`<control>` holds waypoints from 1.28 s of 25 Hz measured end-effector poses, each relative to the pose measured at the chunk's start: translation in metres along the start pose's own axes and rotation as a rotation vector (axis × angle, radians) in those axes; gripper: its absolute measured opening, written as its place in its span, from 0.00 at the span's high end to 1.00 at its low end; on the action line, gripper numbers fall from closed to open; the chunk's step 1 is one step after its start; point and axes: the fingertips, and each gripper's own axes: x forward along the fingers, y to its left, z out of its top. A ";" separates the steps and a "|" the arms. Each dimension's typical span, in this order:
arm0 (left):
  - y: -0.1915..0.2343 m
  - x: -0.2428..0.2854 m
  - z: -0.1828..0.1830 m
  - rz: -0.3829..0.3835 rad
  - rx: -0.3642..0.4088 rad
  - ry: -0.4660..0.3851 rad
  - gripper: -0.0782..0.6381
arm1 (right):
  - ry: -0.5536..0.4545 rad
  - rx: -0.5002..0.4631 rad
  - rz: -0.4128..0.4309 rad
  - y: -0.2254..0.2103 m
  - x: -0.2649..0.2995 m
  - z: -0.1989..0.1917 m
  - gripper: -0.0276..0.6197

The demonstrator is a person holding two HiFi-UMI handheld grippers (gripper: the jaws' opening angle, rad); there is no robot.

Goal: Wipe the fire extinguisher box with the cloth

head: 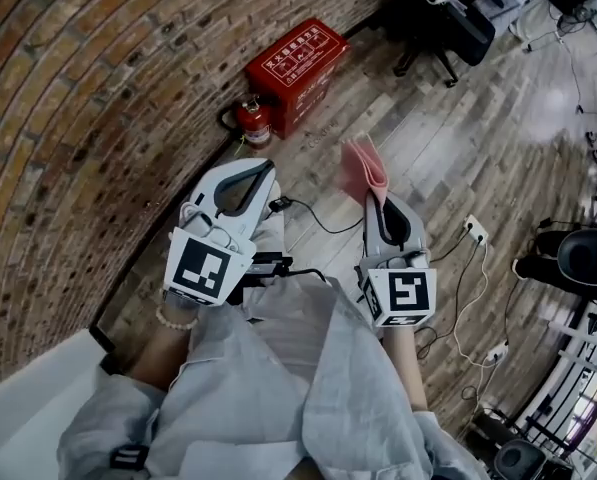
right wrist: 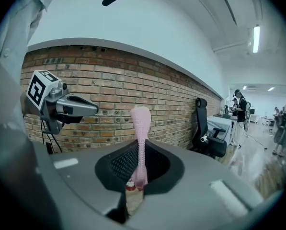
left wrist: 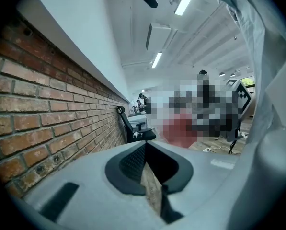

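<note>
The red fire extinguisher box [head: 296, 63] stands on the wooden floor against the brick wall, far ahead of both grippers. A small red extinguisher [head: 253, 120] stands beside it. My right gripper [head: 381, 200] is shut on a pink cloth [head: 363, 168] that sticks up past the jaws; in the right gripper view the cloth [right wrist: 142, 126] rises from between the jaws of the right gripper [right wrist: 141, 145]. My left gripper [head: 268, 168] is held level with it, shut with nothing in it. In the left gripper view, the left gripper [left wrist: 145, 145] points along the wall.
The curved brick wall [head: 88, 98] runs along the left. A black office chair [head: 448, 18] stands past the box. Cables and a power strip [head: 475, 230] lie on the floor at the right, near another black chair [head: 588, 256]. People stand far off in the room.
</note>
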 end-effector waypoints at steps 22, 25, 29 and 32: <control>0.169 0.185 0.014 -0.101 0.027 0.008 0.90 | 0.001 0.030 -0.025 -0.094 0.219 0.071 0.92; 0.178 0.204 0.018 -0.123 0.032 0.009 0.90 | 0.002 0.052 -0.042 -0.105 0.233 0.073 0.92; 0.183 0.223 0.015 -0.138 0.027 0.018 0.90 | 0.030 0.077 -0.046 -0.115 0.246 0.063 0.92; 0.185 0.233 0.004 -0.130 0.011 0.025 0.90 | 0.051 0.079 -0.040 -0.124 0.255 0.052 0.92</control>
